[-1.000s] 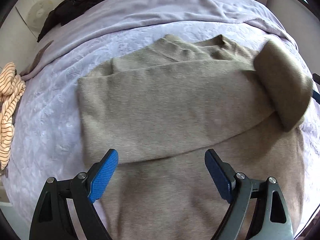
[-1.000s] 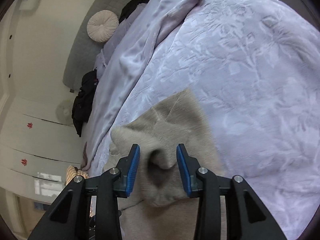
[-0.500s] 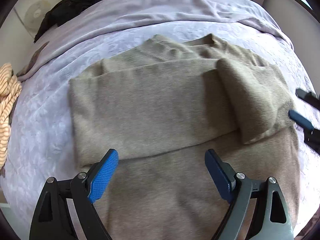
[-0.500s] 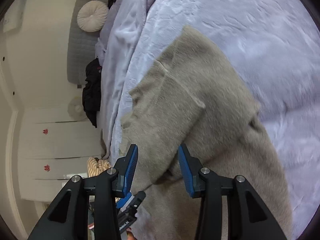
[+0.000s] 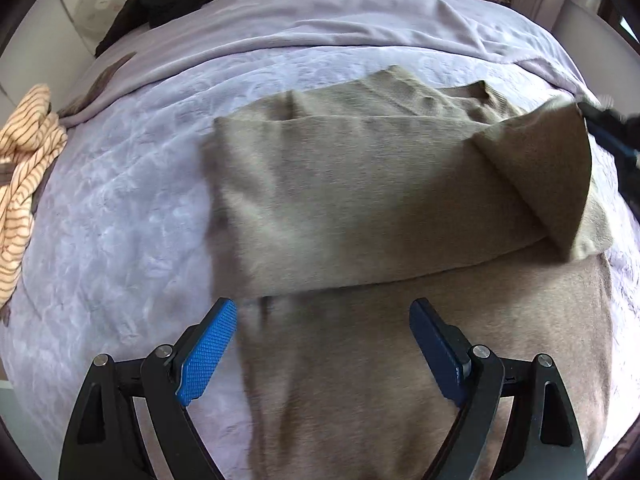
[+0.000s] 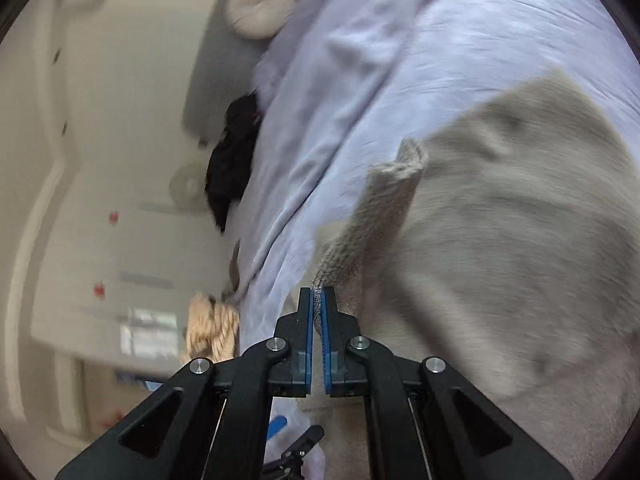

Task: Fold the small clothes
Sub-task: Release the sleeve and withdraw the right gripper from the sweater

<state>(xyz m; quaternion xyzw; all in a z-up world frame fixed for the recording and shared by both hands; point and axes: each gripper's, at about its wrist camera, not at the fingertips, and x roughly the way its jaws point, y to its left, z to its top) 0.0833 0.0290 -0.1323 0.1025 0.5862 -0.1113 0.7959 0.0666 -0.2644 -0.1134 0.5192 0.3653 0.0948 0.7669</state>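
Since half a second ago the right gripper [image 6: 317,308] has clenched its fingers on the ribbed cuff [image 6: 360,232] of the sweater's [image 5: 380,208] sleeve, lifting it. The olive sweater lies partly folded on the lavender bed [image 5: 120,208]. The left gripper [image 5: 322,348] hovers over the hem, fingers spread, grasping nothing.
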